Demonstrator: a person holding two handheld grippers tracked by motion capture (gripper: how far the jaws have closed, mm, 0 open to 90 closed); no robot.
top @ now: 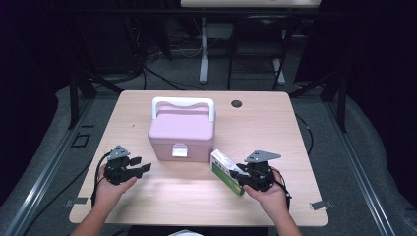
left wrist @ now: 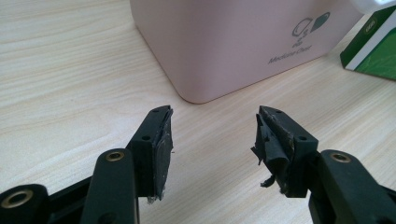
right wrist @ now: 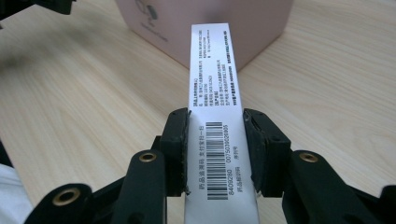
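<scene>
A pink medicine chest point(top: 182, 132) with a white handle and a white front latch stands closed in the middle of the table. My right gripper point(top: 244, 179) is shut on a green and white medicine box point(top: 226, 170), just right of the chest's front corner. In the right gripper view the box point(right wrist: 213, 84) shows its white barcode face between the jaws, pointing at the chest point(right wrist: 205, 23). My left gripper point(top: 142, 166) is open and empty, left of the chest's front. In the left gripper view point(left wrist: 212, 140) the chest's corner point(left wrist: 224, 46) lies just ahead, with the green box point(left wrist: 373, 51) at the far right.
The light wooden table point(top: 147, 196) has a round cable hole point(top: 236, 103) at the back right. Dark frame legs and cables stand on the floor around it. Bare tabletop lies in front of the chest between my two hands.
</scene>
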